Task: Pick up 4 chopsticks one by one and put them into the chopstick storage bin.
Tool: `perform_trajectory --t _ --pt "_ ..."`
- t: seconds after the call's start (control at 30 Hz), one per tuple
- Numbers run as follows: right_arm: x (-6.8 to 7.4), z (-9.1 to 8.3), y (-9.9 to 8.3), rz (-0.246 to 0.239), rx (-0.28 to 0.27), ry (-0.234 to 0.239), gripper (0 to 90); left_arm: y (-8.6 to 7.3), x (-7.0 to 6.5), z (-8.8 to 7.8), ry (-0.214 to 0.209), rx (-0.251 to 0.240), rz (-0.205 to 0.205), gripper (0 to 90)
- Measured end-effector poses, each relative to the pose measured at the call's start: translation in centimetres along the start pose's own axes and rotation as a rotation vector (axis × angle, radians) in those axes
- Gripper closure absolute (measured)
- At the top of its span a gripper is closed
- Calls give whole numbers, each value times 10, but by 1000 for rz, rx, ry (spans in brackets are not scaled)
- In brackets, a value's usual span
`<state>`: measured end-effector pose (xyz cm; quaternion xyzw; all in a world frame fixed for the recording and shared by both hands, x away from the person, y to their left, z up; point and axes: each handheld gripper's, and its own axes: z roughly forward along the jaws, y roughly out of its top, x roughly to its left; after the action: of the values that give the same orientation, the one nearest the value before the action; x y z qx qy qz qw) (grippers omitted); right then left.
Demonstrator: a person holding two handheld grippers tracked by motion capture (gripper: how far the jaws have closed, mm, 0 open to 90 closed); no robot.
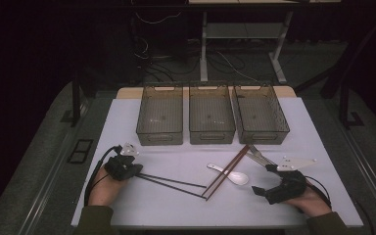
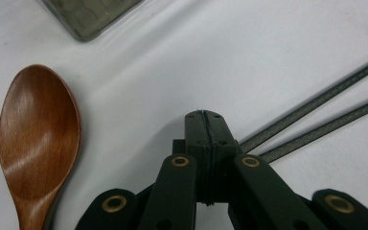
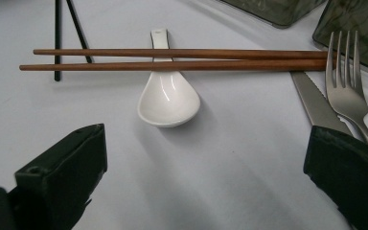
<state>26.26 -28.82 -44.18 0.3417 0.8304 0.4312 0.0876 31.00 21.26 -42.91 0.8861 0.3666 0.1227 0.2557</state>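
Left gripper (image 1: 137, 170) low at the table's (image 1: 176, 205) near left, fingers (image 2: 204, 129) pressed together with nothing between them, tips resting just beside the near ends of the black chopsticks (image 1: 174, 182), which run rightward across the white surface. Wooden spoon (image 2: 36, 143) lying flat to the left of those closed fingers in the left gripper view, bowl pointing away, not touched. Right gripper (image 1: 266, 180) at the near right, fingers (image 3: 64, 177) spread wide apart and holding nothing. Ahead of it in the right gripper view: white spoon (image 3: 168, 98) lying bowl up, with the brown chopsticks (image 3: 172, 59) laid side by side across its handle. Fork (image 3: 347, 88) and knife (image 3: 316, 103) just beside each other at the right, close to the right-hand finger, fork tines near the ends of the brown chopsticks. Contact between that finger and the fork handle not determinable. Far ends of the black chopsticks close to the near end of the brown pair in the high view. Three dark bins (image 1: 211, 138) in a row along the far side of the table, nothing visible inside them.
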Motion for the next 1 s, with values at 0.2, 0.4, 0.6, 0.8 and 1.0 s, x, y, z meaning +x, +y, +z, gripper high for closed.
perform_trajectory --t 0.2,0.4,0.6,0.8,1.0 --pt "0 0 0 -1 1 1 9 -4 -1 -3 3 -5 -7 890" --pt "1 1 0 -2 2 4 9 7 -7 -4 -34 -77 16 805" --pt "0 2 0 0 4 3 9 33 -29 5 -157 -152 64 727" --pt "0 2 0 0 4 5 9 58 -58 19 -297 -194 135 702" --pt "0 2 0 0 4 3 9 73 -82 36 -393 -188 178 701"
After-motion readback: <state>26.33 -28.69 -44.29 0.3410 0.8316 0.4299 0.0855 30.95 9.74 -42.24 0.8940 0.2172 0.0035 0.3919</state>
